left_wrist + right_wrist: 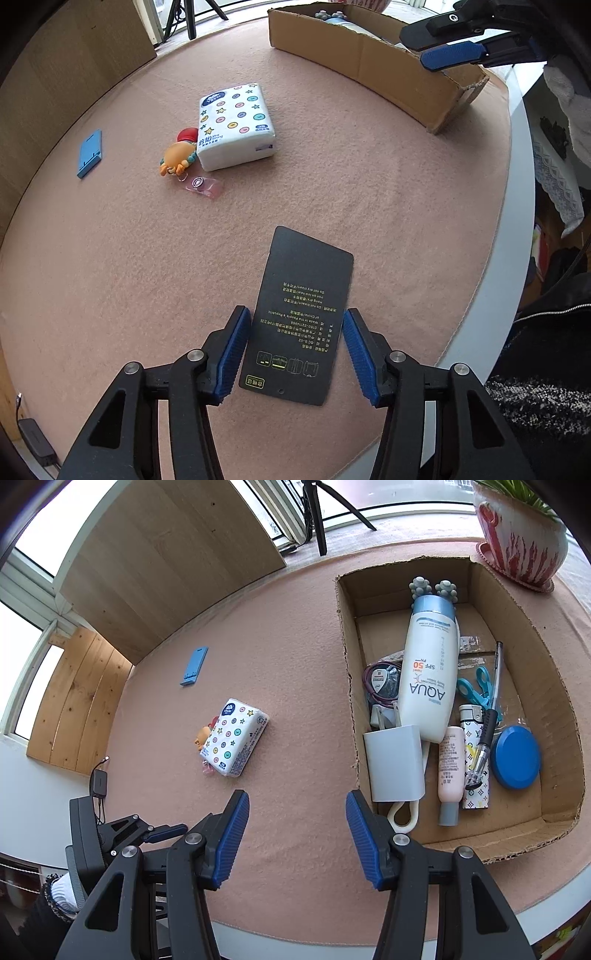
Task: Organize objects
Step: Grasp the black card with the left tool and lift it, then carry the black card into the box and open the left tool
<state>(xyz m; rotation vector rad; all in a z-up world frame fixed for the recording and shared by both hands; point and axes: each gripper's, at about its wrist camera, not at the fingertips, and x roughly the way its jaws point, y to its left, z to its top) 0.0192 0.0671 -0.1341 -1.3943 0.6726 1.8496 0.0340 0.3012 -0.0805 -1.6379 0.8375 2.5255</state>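
A black card (303, 317) with yellow print lies flat on the pink felt mat (332, 192). My left gripper (295, 325) is open, its blue pads on either side of the card's near half, not pressing it. A tissue pack (236, 125) with a small orange toy (177, 157) and a clear badge clip (203, 184) beside it lies further back; it also shows in the right wrist view (236, 738). A blue flat piece (89, 152) lies at the left. My right gripper (297, 812) is open and empty over the mat, left of the cardboard box (351, 709).
The box holds a white AQUA bottle (428, 679), a grey charger (395, 764), a blue lid (517, 757), a pink tube, a lighter, a pen and scissors. A potted plant (521, 535) stands behind it. The table's white edge (517, 229) runs along the right.
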